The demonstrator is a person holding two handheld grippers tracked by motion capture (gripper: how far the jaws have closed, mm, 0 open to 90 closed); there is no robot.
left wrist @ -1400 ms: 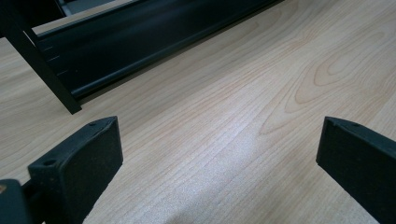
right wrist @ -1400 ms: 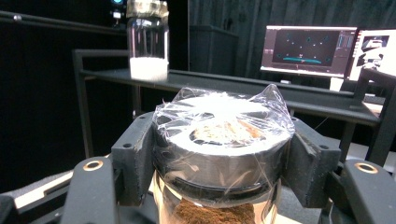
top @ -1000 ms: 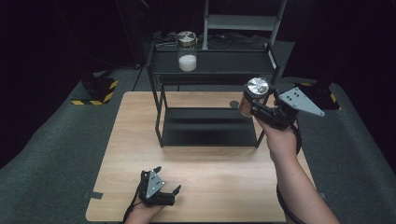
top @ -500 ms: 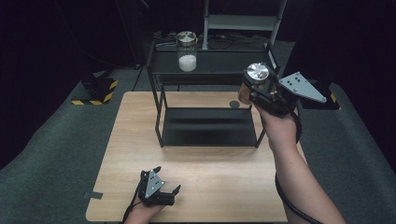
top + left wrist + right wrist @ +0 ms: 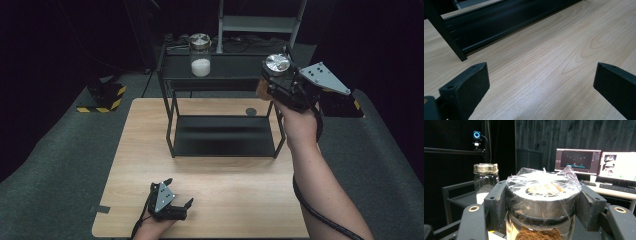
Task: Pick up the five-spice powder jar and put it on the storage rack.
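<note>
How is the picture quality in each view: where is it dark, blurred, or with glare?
High view: the wooden table is evenly lit, the surroundings nearly black. Left gripper view: the wood grain is sharp, the near jaws soft. Right gripper view: plastic wrap on the held jar glints, the monitors glow, the left side is dark.

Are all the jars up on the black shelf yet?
Not yet. Done: the jar of white powder stands on the top shelf. In hand: the right gripper is shut on the jar of brown powder, held up beside the shelf's right end. Left: setting it down there, probably. The left gripper rests open on the table.
</note>
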